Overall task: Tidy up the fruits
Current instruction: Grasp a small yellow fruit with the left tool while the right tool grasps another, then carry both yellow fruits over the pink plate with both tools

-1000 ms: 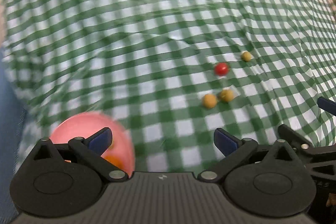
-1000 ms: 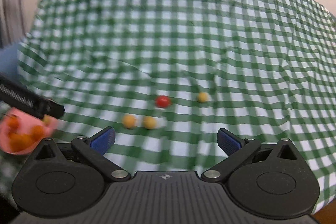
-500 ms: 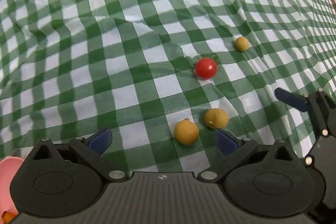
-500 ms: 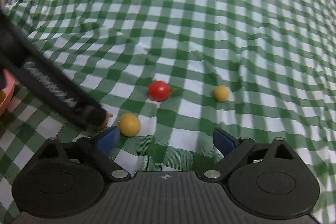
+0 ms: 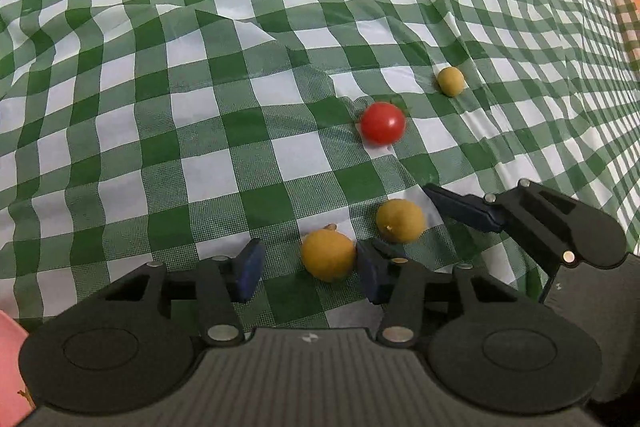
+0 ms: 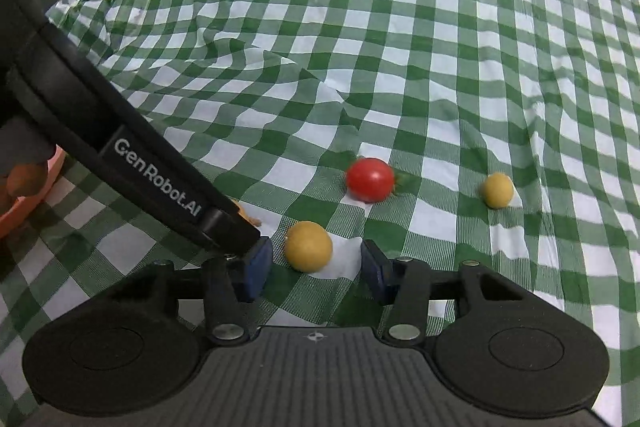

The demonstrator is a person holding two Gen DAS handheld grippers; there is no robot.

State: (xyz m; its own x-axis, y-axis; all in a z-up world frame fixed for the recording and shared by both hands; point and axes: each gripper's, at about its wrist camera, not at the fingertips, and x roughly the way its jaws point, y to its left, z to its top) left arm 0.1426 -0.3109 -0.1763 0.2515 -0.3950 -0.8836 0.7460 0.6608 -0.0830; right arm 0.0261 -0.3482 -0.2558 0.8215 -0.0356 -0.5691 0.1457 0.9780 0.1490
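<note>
a pink bowl [image 5: 10, 367] shows only as a sliver at the left edge of the left wrist view; in the right wrist view it sits far left with something orange in it, too hidden to name. the worktop is covered by a rumpled green-and-white checked cloth [image 5: 200, 107]. the left tongs [image 5: 308, 269] have just been closing around an orange-yellow cherry tomato [image 5: 328, 255]; the right pad seems to touch it while a gap shows on the left, so the tongs are partly apart and not clamped. just right of it lies a yellow cherry tomato [image 5: 400, 220], which sits between the right tongs [image 6: 316, 269]. these have also just been closing, yet clear cloth shows on both sides of the fruit, so they are apart. farther back rests a red cherry tomato [image 5: 383, 123], and well to its right a small yellow cherry tomato [image 5: 451, 81], both loose on the cloth.
</note>
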